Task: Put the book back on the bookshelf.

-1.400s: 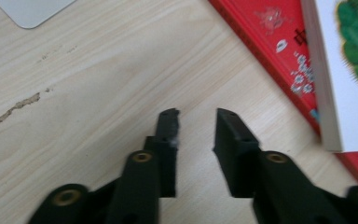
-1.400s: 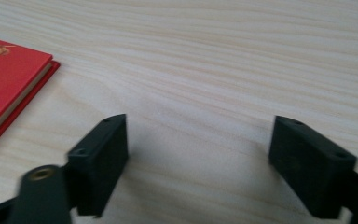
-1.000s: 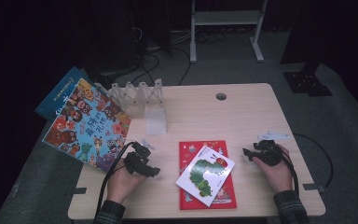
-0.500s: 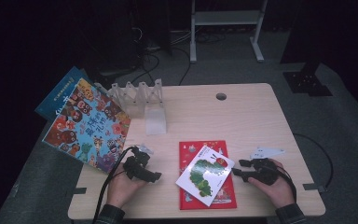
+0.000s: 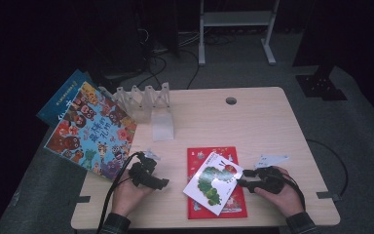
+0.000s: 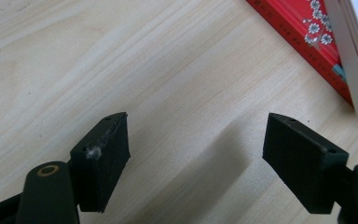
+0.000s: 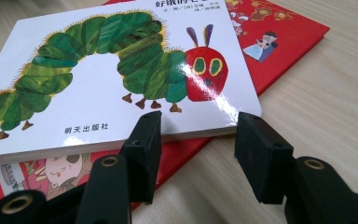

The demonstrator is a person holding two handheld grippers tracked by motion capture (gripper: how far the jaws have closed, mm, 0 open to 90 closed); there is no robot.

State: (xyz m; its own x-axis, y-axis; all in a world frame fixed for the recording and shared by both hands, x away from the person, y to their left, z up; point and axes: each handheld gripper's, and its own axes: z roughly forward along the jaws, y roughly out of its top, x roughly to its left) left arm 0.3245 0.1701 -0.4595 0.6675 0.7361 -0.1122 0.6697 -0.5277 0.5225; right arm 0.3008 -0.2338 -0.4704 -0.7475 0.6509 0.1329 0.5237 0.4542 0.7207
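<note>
- Flat on the pale wood-grain table (image 5: 272, 126) lies a red hardcover book (image 5: 224, 207), its matte cover printed with small figures and flowers.
- Askew on top of it rests the caterpillar book (image 5: 213, 183), a thick board book with a glossy white cover and a green, collage-textured caterpillar with a red face.
- Right gripper (image 5: 246, 183): the blocky black jaws stand apart around the near corner of the caterpillar book, one jaw over the cover's edge, the other beside it; whether the pads press I cannot tell. They have just been closing a little.
- Left gripper (image 5: 163, 184): the jaws gape wide over bare wood, holding nothing, left of the red hardcover book; they have just been opening.
- Leaning at the table's left edge is a large colourful picture book (image 5: 91, 130), beside a clear zigzag rack (image 5: 143, 96).
</note>
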